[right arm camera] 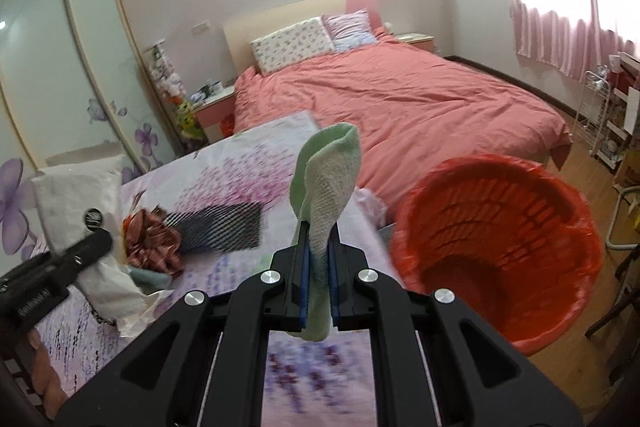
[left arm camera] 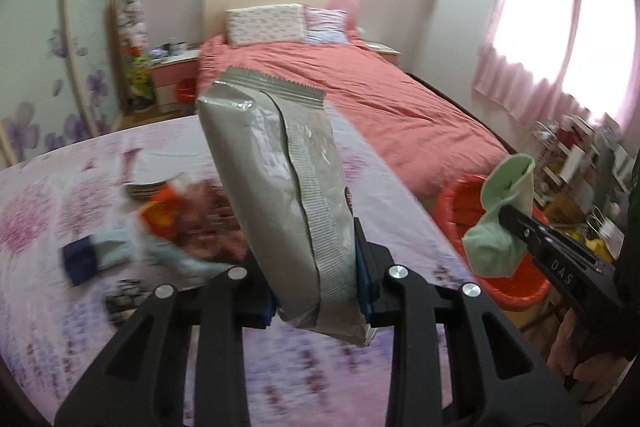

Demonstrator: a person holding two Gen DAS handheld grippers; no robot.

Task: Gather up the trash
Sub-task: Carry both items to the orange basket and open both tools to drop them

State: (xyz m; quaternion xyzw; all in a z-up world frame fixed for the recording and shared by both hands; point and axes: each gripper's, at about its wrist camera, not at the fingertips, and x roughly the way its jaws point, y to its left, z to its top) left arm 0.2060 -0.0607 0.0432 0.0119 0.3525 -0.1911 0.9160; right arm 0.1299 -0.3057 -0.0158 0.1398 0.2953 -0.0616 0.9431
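Bedroom setting, pink bed (right arm camera: pixel 400 99) at the back, and a surface (right arm camera: pixel 240 163) under a floral cloth up front with clutter left on it. Two bits of trash are already picked up: a silver foil snack bag (left arm camera: pixel 288 187) is clamped upright in the left hand-held gripper (left arm camera: pixel 316 303), jaws narrowed onto its lower end, and a pale green sock-like cloth (right arm camera: pixel 324 195) is pinched tight in the right hand-held gripper (right arm camera: pixel 318 291), jaws nearly closed on it. So the carry-to-bin step looks to be in hand. The red bin (right arm camera: pixel 496 251) with its red liner sits on the floor just beside the surface, mouth open. Next, each piece probably needs to be brought over that opening and let go, with the cloth being nearer. More scraps (right arm camera: pixel 152 243) are left on the surface for later.
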